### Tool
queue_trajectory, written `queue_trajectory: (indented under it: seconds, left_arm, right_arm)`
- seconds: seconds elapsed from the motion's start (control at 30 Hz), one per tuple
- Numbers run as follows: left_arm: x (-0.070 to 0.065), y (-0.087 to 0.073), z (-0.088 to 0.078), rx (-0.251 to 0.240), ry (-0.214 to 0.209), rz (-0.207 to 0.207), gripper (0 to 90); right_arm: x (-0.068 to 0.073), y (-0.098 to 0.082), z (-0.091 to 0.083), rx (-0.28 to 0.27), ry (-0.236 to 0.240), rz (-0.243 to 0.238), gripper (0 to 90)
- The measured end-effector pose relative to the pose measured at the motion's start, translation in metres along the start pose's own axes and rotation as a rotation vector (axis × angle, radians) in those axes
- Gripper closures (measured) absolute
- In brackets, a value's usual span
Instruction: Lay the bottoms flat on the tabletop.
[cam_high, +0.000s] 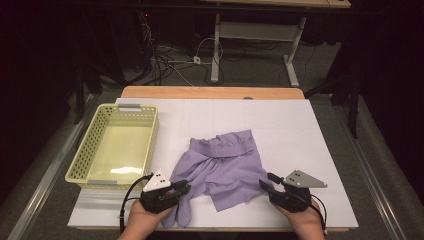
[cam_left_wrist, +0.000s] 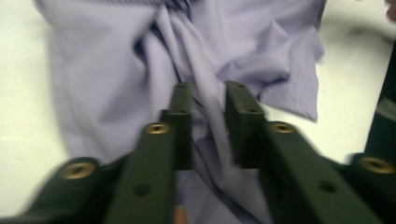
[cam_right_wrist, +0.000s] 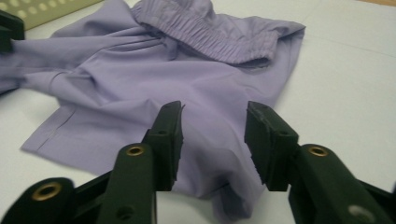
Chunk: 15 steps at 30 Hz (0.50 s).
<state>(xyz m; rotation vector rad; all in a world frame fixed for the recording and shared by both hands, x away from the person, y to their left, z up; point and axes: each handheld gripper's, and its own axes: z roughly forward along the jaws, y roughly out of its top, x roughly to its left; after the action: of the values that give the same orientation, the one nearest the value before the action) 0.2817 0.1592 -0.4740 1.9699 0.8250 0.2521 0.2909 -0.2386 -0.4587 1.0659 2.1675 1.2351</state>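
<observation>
A lavender garment with an elastic waistband (cam_high: 225, 160) lies crumpled on the white table cover. My left gripper (cam_high: 184, 188) is at its near left corner. In the left gripper view, a raised fold of the cloth (cam_left_wrist: 208, 121) runs between the jaws of my left gripper (cam_left_wrist: 210, 91), which stand apart. My right gripper (cam_high: 263, 184) is at the garment's near right edge. Its jaws (cam_right_wrist: 214, 109) stand apart over the hem, with the cloth (cam_right_wrist: 187, 70) lying under and between them. The pads do not press on it.
A pale yellow perforated basket (cam_high: 152, 135) stands empty at the left of the table, and its rim (cam_right_wrist: 51, 7) shows in the right gripper view. The white cover (cam_high: 300, 130) stretches bare to the right and behind the garment. The table's near edge runs just under both hands.
</observation>
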Motion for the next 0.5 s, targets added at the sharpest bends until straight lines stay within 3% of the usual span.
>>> queue_trajectory:
  seconds: [0.13, 0.2, 0.33, 0.4, 0.5]
  left_arm:
    - [0.005, -0.002, -0.001, -0.017, 0.016, -0.015, 53.0]
    - [0.008, -0.004, 0.002, -0.013, 0.014, -0.035, 48.8]
    - [0.005, -0.005, 0.01, -0.003, 0.001, -0.056, 45.2]
    - [0.004, -0.005, 0.012, -0.004, 0.005, -0.055, 43.2]
    - [0.005, -0.005, 0.011, -0.006, 0.011, -0.048, 42.9]
  right_arm:
    - [-0.006, 0.01, 0.013, 0.034, -0.034, 0.02, 47.2]
    - [-0.011, 0.015, 0.024, 0.083, -0.052, 0.031, 42.8]
    - [-0.024, 0.022, 0.05, 0.17, -0.086, 0.024, 40.7]
    - [-0.029, 0.024, 0.061, 0.197, -0.102, 0.042, 40.7]
    - [-0.03, 0.024, 0.074, 0.242, -0.103, 0.039, 42.3]
